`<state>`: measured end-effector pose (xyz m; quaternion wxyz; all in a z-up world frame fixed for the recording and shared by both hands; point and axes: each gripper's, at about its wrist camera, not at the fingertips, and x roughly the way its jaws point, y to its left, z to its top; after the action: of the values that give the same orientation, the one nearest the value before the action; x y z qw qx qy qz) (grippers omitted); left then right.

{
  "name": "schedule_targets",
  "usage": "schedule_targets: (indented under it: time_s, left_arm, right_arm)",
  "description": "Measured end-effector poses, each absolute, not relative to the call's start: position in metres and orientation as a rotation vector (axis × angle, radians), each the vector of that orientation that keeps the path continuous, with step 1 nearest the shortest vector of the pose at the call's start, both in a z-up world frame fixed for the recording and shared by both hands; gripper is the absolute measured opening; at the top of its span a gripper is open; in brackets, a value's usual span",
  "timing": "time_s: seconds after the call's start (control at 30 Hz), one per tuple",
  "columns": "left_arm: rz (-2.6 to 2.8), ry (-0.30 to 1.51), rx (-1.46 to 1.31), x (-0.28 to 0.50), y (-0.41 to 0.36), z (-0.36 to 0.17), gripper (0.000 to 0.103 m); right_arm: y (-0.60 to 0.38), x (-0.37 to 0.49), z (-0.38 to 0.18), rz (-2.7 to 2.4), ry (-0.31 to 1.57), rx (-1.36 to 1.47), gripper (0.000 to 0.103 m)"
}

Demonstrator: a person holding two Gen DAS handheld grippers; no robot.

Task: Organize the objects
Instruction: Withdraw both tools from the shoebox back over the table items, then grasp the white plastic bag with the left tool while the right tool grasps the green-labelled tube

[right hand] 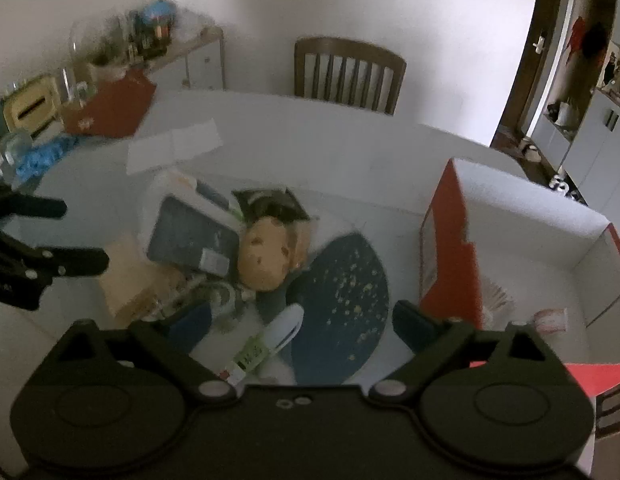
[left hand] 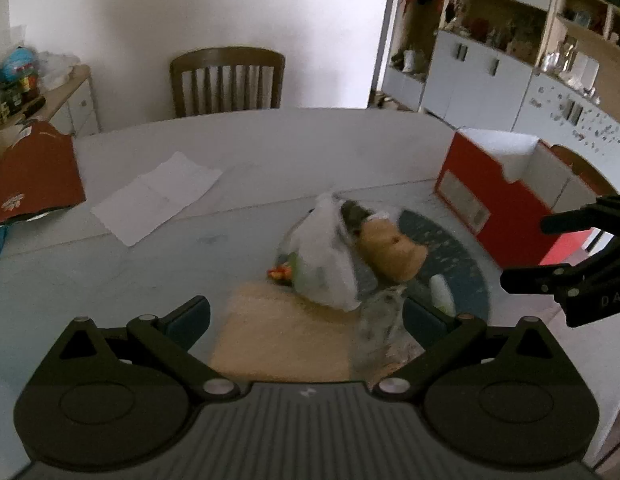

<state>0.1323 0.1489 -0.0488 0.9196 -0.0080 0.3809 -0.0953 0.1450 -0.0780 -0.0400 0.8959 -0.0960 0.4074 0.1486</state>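
Observation:
A pile of objects lies mid-table: a doll head (left hand: 392, 250) (right hand: 266, 258), a white plastic bag (left hand: 326, 256), a tan cardboard piece (left hand: 282, 336) (right hand: 134, 284), a dark blue round mat (left hand: 450, 256) (right hand: 342, 296), a dark flat packet (right hand: 194, 236) and a white tube (right hand: 270, 338). My left gripper (left hand: 306, 316) is open above the cardboard. My right gripper (right hand: 302, 324) is open over the tube and the mat; it also shows in the left wrist view (left hand: 526, 252). An open red box (left hand: 506, 196) (right hand: 522, 240) stands at the right.
A white paper sheet (left hand: 158, 196) (right hand: 174, 146) lies on the table at the back left, beside a red folded carton (left hand: 34, 176) (right hand: 110, 108). A wooden chair (left hand: 226, 80) (right hand: 350, 72) stands behind the table. A cluttered sideboard (right hand: 150, 44) is at the left, cabinets at the right.

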Motion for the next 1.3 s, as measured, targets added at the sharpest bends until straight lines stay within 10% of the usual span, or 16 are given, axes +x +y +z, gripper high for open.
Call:
schedule_targets:
  time_s: [0.83, 1.07, 1.3]
  left_arm:
    - [-0.215, 0.778, 0.075, 0.187, 0.124, -0.075, 0.102]
    - [-0.259, 0.818, 0.04, 0.193, 0.122, -0.076, 0.061]
    - [-0.264, 0.844, 0.008, 0.195, 0.121, -0.074, 0.041]
  right_arm:
    - [-0.051, 0.166, -0.109, 0.286, 1.017, -0.242, 0.078]
    - [-0.045, 0.166, -0.11, 0.318, 1.054, -0.222, 0.063]
    - [-0.046, 0.165, -0.109, 0.327, 1.068, -0.205, 0.05]
